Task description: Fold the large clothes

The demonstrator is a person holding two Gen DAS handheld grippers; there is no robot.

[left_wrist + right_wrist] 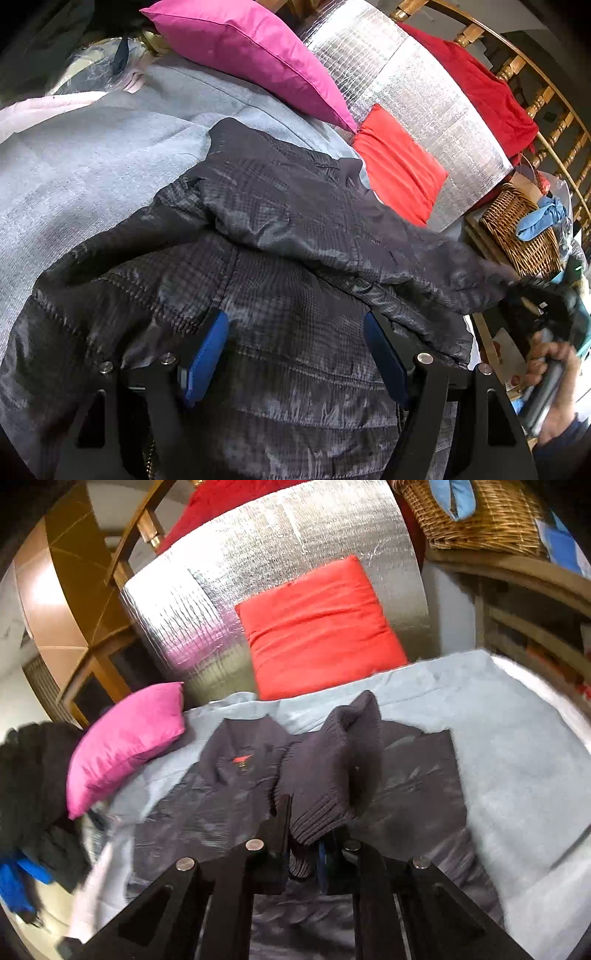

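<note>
A dark quilted jacket [288, 295] lies on a grey blanket [92, 177]. One sleeve [332, 221] is laid across its body toward the right. My left gripper [295, 325] is open just above the jacket's body, blue pads wide apart, holding nothing. My right gripper [306, 834] is shut on the sleeve's ribbed cuff [325, 775] and holds it raised above the jacket [236, 786]. The right gripper and the hand holding it also show at the right edge of the left wrist view [546, 325].
A pink cushion [251, 51] and a red cushion [399, 166] lean on a silver foil panel [424, 92] at the bed's head. A wicker basket [524, 232] stands on a wooden shelf to the right. A pile of dark clothes [33, 794] lies at the left.
</note>
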